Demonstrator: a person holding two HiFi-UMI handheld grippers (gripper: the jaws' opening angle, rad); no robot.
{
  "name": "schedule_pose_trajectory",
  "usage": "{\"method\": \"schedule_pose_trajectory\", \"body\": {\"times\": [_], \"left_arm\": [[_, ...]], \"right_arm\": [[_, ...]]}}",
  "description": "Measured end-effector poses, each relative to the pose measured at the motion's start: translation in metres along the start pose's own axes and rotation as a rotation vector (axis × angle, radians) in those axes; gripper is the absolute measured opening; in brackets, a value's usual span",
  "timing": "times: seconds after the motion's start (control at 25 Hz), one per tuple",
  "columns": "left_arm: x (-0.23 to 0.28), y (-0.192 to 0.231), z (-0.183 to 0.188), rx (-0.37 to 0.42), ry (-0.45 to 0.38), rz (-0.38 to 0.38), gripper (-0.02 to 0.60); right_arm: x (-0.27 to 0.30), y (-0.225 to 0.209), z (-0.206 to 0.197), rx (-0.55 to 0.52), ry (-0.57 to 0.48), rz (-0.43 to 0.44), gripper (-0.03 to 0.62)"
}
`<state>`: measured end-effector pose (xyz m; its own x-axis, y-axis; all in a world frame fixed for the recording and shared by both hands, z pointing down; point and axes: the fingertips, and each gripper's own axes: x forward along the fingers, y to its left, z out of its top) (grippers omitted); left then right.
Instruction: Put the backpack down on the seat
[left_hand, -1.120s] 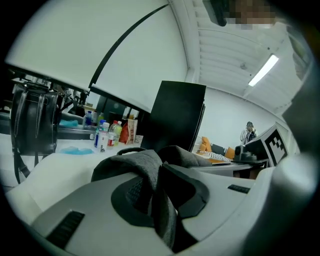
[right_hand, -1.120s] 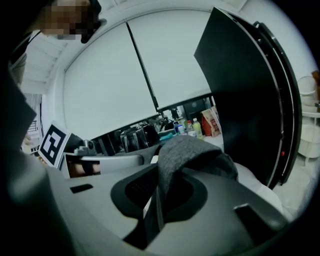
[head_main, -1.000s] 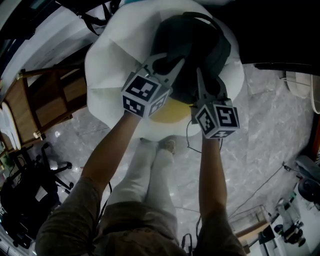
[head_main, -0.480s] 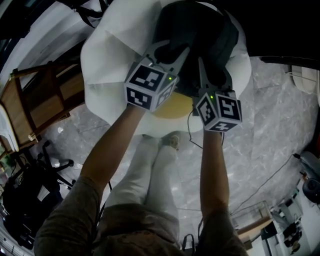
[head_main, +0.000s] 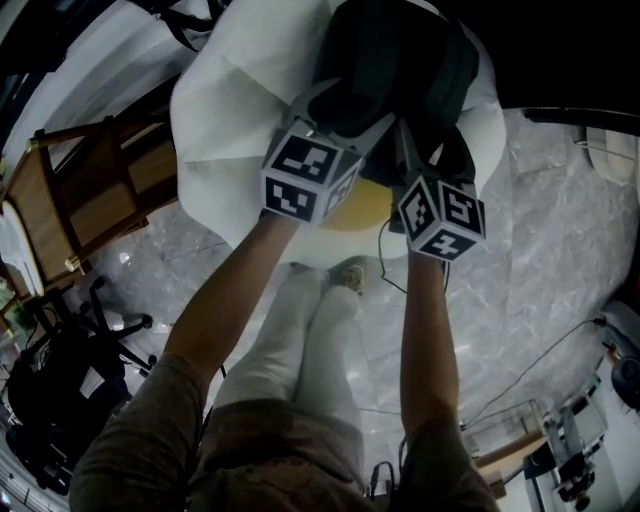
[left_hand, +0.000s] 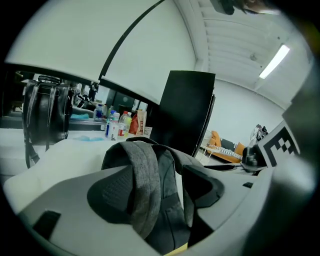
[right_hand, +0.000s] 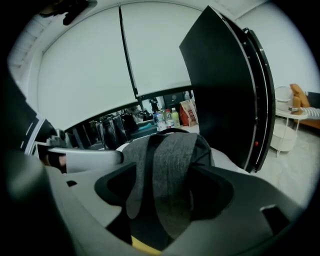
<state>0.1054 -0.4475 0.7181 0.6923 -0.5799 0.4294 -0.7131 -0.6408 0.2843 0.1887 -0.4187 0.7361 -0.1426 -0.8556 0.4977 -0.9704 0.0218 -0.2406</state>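
Evidently one dark backpack (head_main: 395, 60) lay on the white-draped seat (head_main: 240, 110) at twelve o'clock. Two grippers attended it, both with jaws opening: the left gripper (head_main: 345, 105) straddled one grey strap (left_hand: 145, 185), and the right gripper (head_main: 430, 150) straddled a second strap (right_hand: 172, 175).

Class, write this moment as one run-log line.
backpack: resting on white seat | left hand-held gripper: jaws opening, strap between | right hand-held gripper: jaws opening, strap between

We record: head view dim, corners vignetted black, the white seat (head_main: 240, 90) brightest. Gripper views brighter; a ceiling strip light (left_hand: 274, 61) glares. We note strong fisheye bending at the edges, near foreground soft.
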Motion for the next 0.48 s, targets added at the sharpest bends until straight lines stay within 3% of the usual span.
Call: {"method": "schedule_pose_trajectory", "body": {"times": [0.32, 0.4, 0.48], "left_arm": [[-0.015, -0.006, 0.019, -0.021, 0.000, 0.000, 0.295], [-0.020, -0.013, 0.020, -0.054, 0.021, -0.026, 0.242], [-0.027, -0.024, 0.020, -0.073, 0.040, -0.039, 0.180]], "right_arm": [[-0.012, 0.018, 0.013, 0.002, 0.012, 0.025, 0.319], [-0.017, 0.026, 0.016, 0.029, 0.024, 0.062, 0.238], [-0.026, 0.033, 0.020, 0.044, 0.031, 0.092, 0.202]]}}
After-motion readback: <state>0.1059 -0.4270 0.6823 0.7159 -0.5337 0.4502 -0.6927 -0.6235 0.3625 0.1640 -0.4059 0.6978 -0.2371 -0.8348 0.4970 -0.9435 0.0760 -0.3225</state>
